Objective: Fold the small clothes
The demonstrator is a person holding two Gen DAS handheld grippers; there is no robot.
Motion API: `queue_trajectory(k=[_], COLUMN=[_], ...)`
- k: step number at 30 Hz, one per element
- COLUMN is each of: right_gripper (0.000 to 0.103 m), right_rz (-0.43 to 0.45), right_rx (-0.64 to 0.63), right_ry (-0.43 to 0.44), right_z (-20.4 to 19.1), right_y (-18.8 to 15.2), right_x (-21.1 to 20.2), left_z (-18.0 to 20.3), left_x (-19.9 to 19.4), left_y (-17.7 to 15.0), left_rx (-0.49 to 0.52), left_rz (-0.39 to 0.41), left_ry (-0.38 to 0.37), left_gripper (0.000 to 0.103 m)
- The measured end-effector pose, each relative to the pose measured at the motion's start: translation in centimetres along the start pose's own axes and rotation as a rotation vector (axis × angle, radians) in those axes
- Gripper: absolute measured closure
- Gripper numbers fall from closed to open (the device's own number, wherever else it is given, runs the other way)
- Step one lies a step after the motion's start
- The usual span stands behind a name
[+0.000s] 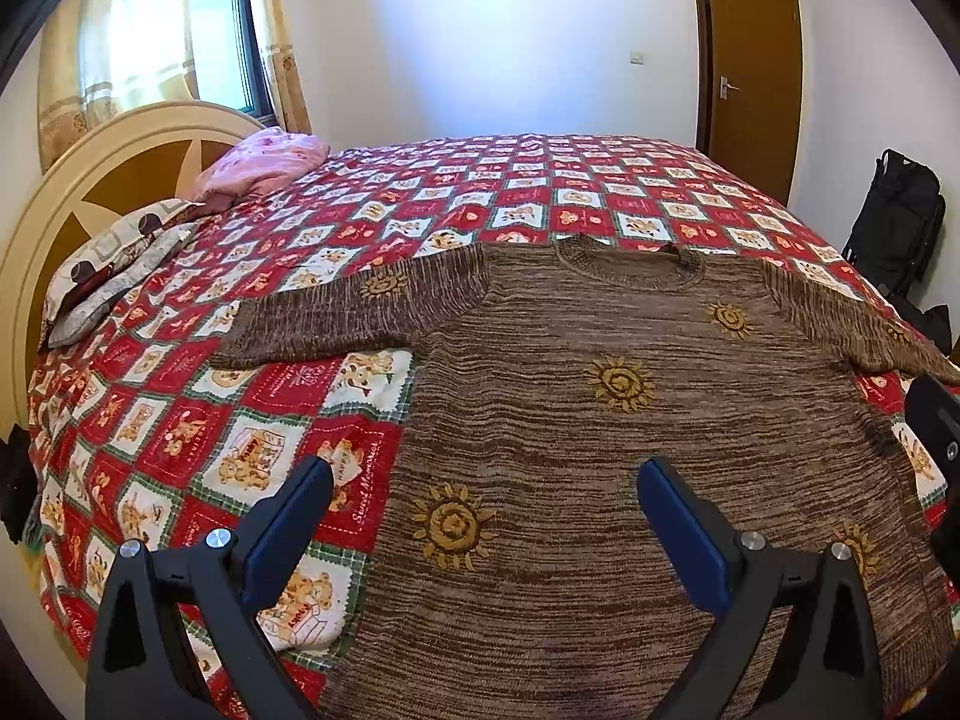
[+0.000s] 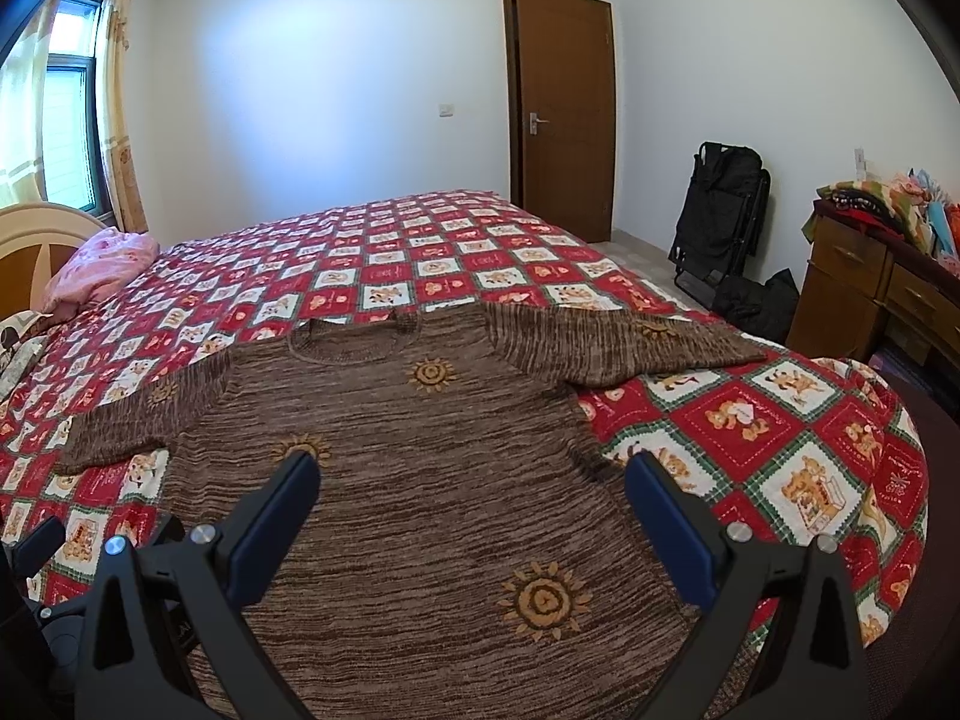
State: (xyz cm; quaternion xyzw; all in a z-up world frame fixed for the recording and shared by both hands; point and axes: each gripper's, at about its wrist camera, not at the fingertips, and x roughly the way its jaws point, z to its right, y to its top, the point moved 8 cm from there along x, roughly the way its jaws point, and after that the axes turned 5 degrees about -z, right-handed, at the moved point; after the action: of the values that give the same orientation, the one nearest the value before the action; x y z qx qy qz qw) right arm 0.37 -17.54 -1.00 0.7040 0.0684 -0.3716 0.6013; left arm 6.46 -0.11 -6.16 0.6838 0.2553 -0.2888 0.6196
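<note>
A brown knitted sweater (image 1: 606, 438) with yellow sun motifs lies flat, face up, on the bed, collar far from me, both sleeves spread out to the sides. My left gripper (image 1: 486, 474) hovers open over its lower left part, the left finger above the bedspread, the right finger above the knit. In the right wrist view the same sweater (image 2: 420, 498) fills the foreground. My right gripper (image 2: 471, 471) hangs open over its lower right part, with nothing between its blue pads (image 2: 672, 528). The right gripper's black body (image 1: 936, 432) shows at the left view's right edge.
The bed carries a red and white checked quilt (image 1: 456, 192) with bear pictures. Pillows (image 1: 120, 258) and a pink bundle (image 1: 264, 162) lie by the headboard at left. A folded black stroller (image 2: 720, 210), a brown door (image 2: 564, 102) and a wooden dresser (image 2: 864, 288) stand to the right.
</note>
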Motion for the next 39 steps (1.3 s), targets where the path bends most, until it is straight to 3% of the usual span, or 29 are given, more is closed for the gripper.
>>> queue_trajectory(k=[5,10,15,17,22,26,30,33,39], right_gripper=[0.000,0.001,0.022,0.033,0.038,0.038,0.044,0.051,0.052], right_rz=[-0.022,-0.061,-0.130,-0.148,-0.152,-0.155,-0.250,-0.348,-0.468], right_rx=[0.017,0.065,0.153,0.187,0.381,0.476,0.548,0.538,0.487], right_ry=[0.006,0.006,0.050,0.060,0.065,-0.001,0.037,0.002,-0.104], right_z=[0.6,2.6,5.7,7.6,16.1,23.3,27.6,28.6,29.8], right_y=[0.4,2.0,4.4,5.9,10.7,13.8,13.8,11.8,9.2], right_x=[0.9,2.6,4.8,5.8,7.7,9.7,14.2,17.5,21.9], left_z=[0.4,0.0,0.2,0.4,0.5,1.0,2.9,4.4,5.7], left_x=[1.0,1.2,2.3,2.3,2.5,3.3,5.4,7.6,10.1], left_y=[0.4,3.1,7.4,9.4,14.7,17.3,16.2,14.1,11.7], left_rx=[-0.001,-0.012,0.087,0.104,0.088,0.030,0.024,0.066,0.083], left_rz=[-0.063,-0.035,-0.043,-0.036,0.011,0.030,-0.016,-0.065,-0.131], left_ry=[-0.048,-0.114,-0.103,-0.117,-0.130,-0.152,-0.197,-0.182,-0.183], left_gripper=[0.001,0.001,0.001,0.001,0.001,0.001,0.001,0.001,0.001])
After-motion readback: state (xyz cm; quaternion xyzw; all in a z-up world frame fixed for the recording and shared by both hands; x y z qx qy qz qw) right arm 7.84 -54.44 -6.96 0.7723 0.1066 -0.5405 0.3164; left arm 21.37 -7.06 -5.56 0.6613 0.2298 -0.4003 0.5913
